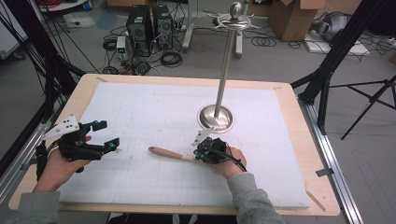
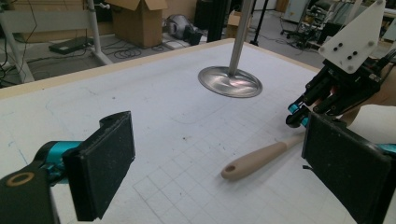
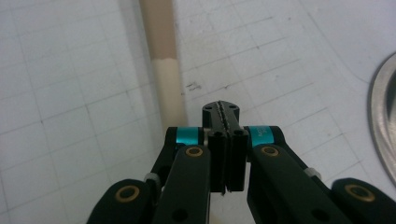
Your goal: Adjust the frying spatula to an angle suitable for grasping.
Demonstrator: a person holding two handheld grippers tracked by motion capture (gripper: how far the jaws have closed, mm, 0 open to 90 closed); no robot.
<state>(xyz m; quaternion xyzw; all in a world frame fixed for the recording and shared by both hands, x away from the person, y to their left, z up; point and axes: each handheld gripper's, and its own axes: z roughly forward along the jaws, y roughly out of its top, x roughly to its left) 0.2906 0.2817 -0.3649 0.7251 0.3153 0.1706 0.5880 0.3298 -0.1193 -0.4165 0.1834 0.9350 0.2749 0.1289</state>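
**Right gripper down by the wooden handle, left one idle**

High view: left gripper [image 1: 100, 136] held at the left of the white board [image 1: 154, 102], jaws apart, nothing in them. Right gripper [image 1: 200, 150] sits near-centre, at the right end of the wooden handle [image 1: 168, 153]. Metal stand [image 1: 216, 116] just behind it.

Left gripper view: pads wide open; handle lies on the board between them, farther off, hole end nearest.

Right gripper view: jaws pressed together on nothing; handle runs just beside them on the left, unheld.

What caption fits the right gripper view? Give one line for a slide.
Right gripper, jaws shut, poised beside a beige handle on the gridded sheet, steel stand base at the edge.
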